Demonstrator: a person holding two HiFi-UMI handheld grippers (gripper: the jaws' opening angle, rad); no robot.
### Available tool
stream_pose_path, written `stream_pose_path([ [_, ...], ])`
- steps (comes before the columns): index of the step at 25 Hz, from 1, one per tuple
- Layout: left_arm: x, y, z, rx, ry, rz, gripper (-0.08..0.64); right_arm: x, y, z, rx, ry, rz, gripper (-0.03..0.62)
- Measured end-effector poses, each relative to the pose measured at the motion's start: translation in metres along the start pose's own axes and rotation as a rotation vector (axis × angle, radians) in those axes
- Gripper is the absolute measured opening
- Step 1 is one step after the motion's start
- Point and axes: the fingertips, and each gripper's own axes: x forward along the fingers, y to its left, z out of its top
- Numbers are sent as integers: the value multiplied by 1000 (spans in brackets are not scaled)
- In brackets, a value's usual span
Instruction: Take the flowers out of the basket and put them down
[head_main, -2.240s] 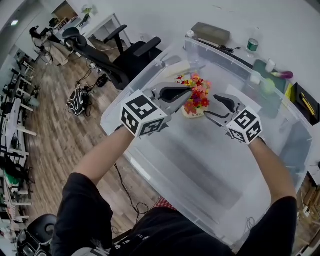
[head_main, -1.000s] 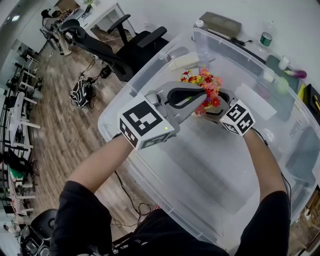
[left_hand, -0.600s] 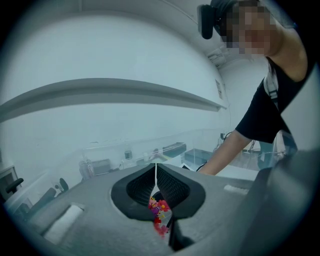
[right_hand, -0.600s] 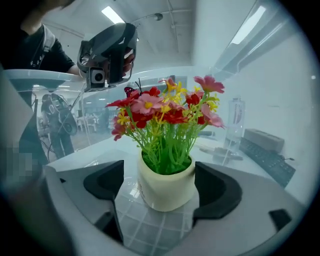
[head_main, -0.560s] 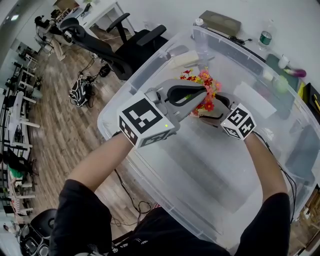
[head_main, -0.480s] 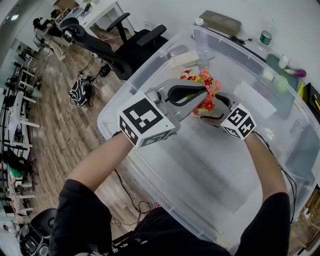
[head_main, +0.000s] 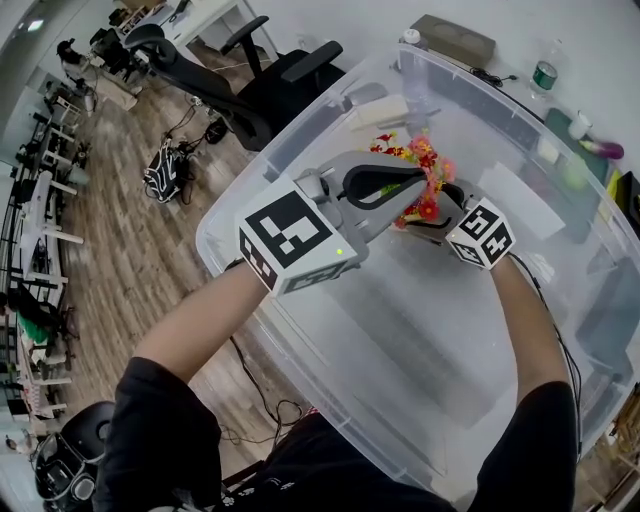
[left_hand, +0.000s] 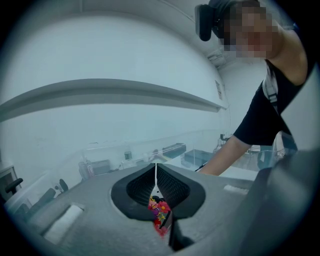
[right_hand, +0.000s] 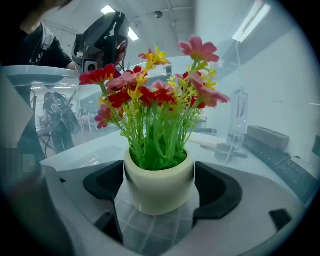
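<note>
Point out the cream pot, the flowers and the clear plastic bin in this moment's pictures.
cream pot (right_hand: 159, 186), right gripper view, front of its wall.
flowers (right_hand: 159, 96), right gripper view, red bloom near the bunch's middle.
clear plastic bin (head_main: 420, 330), head view, bare stretch of its floor.

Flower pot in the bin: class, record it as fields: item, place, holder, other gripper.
item: cream flower pot with red, pink and yellow flowers
place: inside the clear plastic bin
holder: right gripper, jaws closed on the pot's sides
other gripper: left gripper, jaws shut with nothing between them, next to the flowers
</note>
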Motion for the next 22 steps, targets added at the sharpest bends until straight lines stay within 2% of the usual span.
stream_pose_path([
  [8, 2, -3, -1, 0, 12, -13, -6, 7, -1, 0, 31, -32, -32, 437],
  [22, 4, -3, -15, 35, 72, 1, -6, -14, 14, -11, 29, -4, -26, 436],
])
